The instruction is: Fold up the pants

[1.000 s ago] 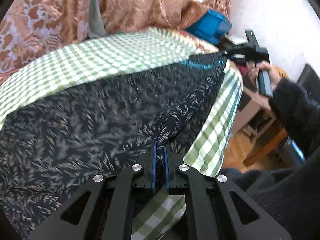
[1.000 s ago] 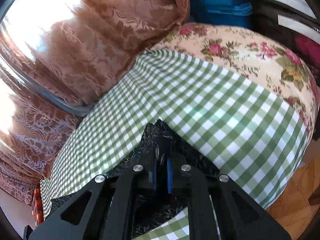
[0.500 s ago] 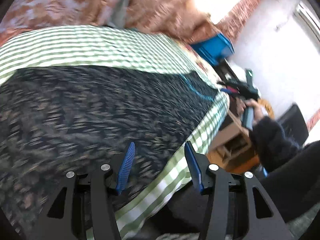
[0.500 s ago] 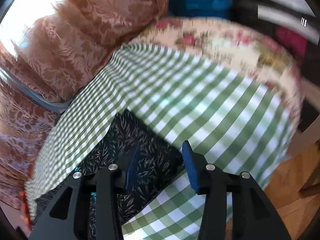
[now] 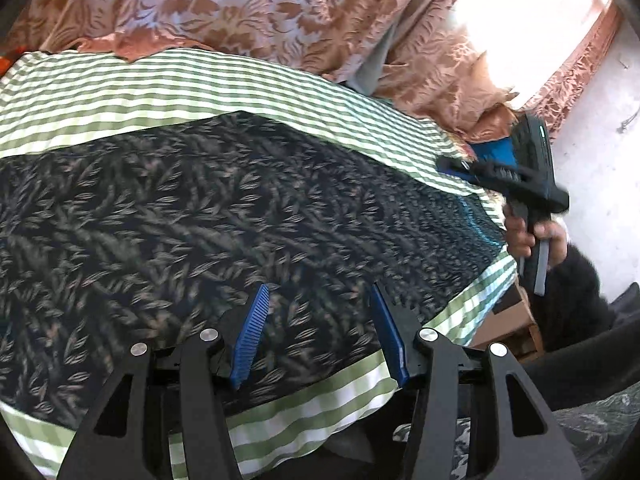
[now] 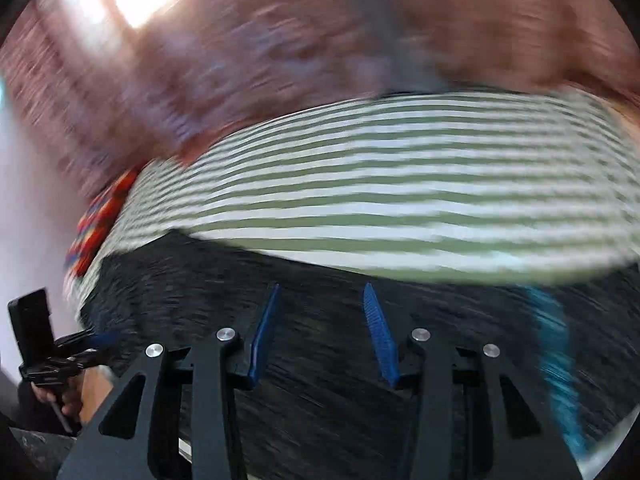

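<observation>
Both claws have let go of the pants (image 5: 208, 216) they pinched a second ago. The left claw (image 5: 318, 334) and right claw (image 6: 322, 330) have just spread apart, nothing between the pads. The dark leaf-print pants lie flat on the green checked bedcover (image 5: 248, 92), teal trim (image 6: 556, 360) at one end.

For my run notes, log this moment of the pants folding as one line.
step: released | pants: spread flat on green checked cloth | left tool: open, empty | right tool: open, empty
</observation>
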A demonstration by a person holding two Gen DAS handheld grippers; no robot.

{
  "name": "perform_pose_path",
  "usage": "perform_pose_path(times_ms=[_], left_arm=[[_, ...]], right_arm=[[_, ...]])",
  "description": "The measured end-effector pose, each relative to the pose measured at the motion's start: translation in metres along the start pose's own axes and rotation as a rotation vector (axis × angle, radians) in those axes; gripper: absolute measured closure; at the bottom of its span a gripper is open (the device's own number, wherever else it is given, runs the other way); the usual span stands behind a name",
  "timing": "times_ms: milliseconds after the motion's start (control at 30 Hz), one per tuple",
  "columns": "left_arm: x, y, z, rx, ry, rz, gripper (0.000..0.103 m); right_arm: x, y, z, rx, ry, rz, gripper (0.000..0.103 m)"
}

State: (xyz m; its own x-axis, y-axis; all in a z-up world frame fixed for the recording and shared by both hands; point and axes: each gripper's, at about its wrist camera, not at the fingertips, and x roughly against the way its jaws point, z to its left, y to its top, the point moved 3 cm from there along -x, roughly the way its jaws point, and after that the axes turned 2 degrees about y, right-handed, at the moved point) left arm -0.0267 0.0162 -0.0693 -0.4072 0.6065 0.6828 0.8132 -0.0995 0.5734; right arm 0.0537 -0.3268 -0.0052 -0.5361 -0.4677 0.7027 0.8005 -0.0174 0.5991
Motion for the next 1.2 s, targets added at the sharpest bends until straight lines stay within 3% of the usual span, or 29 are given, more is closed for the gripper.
perform_pose_path(times_ms=[167,367,500,533,600,700,767,900,967,1033,1200], left_arm=[[0.009,-0.003,0.013,0.009,0.020,-0.014,0.052],[0.013,-0.005,0.017,0.015,0.027,-0.018,0.052],[0.013,-0.008,0.020,0.034,0.026,-0.011,0.052],[0.013,-0.009,0.021,0.037,0.025,-0.009,0.052],[0.013,-0.009,0.024,0.039,0.041,-0.011,0.052],[0.014,-0.008,0.033,0.068,0.068,-0.015,0.052],[0.006,-0.014,0.037,0.065,0.095,0.040,0.052],[0.012,-0.016,0.036,0.073,0.095,0.038,0.052],[0.022,-0.013,0.038,0.097,0.089,0.005,0.052],[0.043,-0.009,0.048,0.136,0.096,-0.063,0.052],[0.079,0.006,0.097,0.269,0.202,-0.174,0.052]], right_arm=[[-0.073,0.028,0.067,0.142,0.127,0.095,0.060],[-0.150,0.054,0.120,0.273,0.176,0.219,0.060],[-0.189,0.051,0.141,0.348,0.185,0.339,0.060],[-0.198,0.048,0.145,0.374,0.172,0.370,0.068],[-0.209,0.044,0.149,0.414,0.123,0.388,0.097],[-0.204,0.054,0.153,0.424,0.072,0.308,0.098],[-0.208,0.062,0.151,0.410,0.035,0.270,0.099],[-0.227,0.050,0.147,0.440,-0.014,0.254,0.097],[-0.220,0.051,0.141,0.403,0.007,0.222,0.089],[-0.208,0.054,0.133,0.357,0.003,0.191,0.064],[-0.164,0.050,0.131,0.285,0.064,0.130,0.064]])
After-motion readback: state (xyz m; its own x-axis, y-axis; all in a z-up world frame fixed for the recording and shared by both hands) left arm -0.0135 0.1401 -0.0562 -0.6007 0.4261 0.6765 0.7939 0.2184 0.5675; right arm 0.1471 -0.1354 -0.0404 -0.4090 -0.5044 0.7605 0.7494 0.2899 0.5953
